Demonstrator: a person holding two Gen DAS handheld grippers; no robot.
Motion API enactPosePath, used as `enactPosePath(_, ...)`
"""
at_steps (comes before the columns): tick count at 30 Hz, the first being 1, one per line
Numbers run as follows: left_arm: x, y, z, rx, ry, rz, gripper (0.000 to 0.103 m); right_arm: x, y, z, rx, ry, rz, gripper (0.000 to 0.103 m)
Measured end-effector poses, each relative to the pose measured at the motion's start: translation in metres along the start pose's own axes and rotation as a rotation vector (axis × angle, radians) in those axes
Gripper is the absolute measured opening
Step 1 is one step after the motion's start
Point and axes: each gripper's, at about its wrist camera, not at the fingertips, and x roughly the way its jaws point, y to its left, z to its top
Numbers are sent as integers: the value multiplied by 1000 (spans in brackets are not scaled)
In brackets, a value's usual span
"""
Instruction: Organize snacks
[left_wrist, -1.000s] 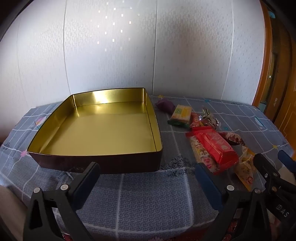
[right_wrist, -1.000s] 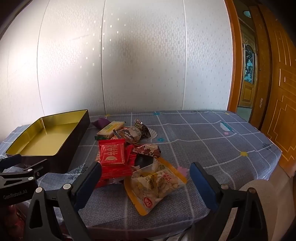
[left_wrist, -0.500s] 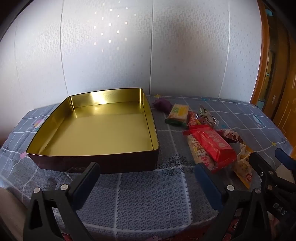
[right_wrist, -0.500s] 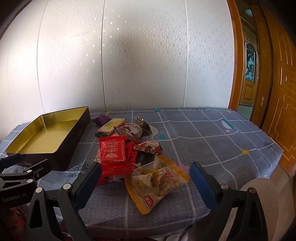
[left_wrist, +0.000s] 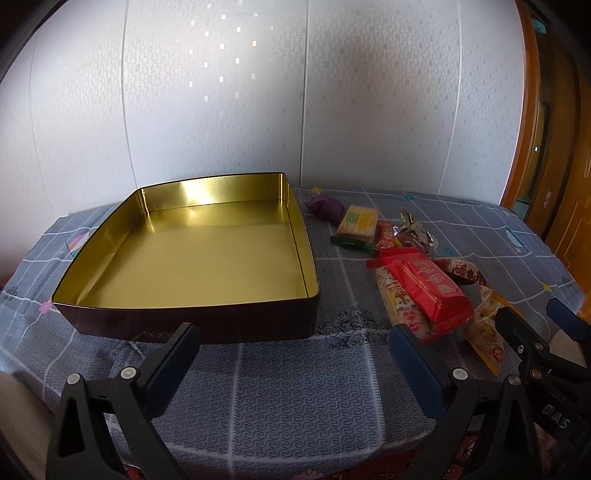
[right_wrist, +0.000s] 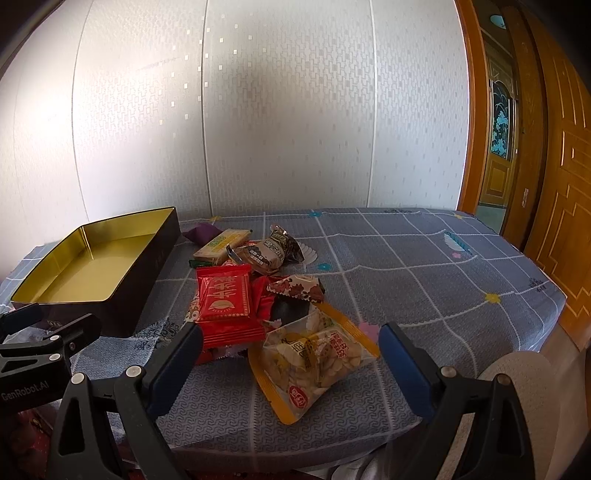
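We see tin (left_wrist: 207, 258) on grey cloth (left_wrist: 295, 387), gold inside bare. Snack pile just right of tin: red packs (right_wrist: 223, 299), clear nut bag (right_wrist: 314, 354) nearest us, cracker pack (left_wrist: 358, 221), purple sweet (left_wrist: 325, 207) farthest, maybe plum. Left gripper (left_wrist: 295, 354) wide, holding nothing, just before tin's near wall. Right gripper (right_wrist: 291, 350) wide, 2 fingers flanking nut bag, apart from it.
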Motion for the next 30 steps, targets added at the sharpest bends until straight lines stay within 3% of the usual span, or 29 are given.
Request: enactPosePath(30, 0, -1, -2, -2, 8, -1, 103, 4, 0, 0, 3, 20, 0, 97)
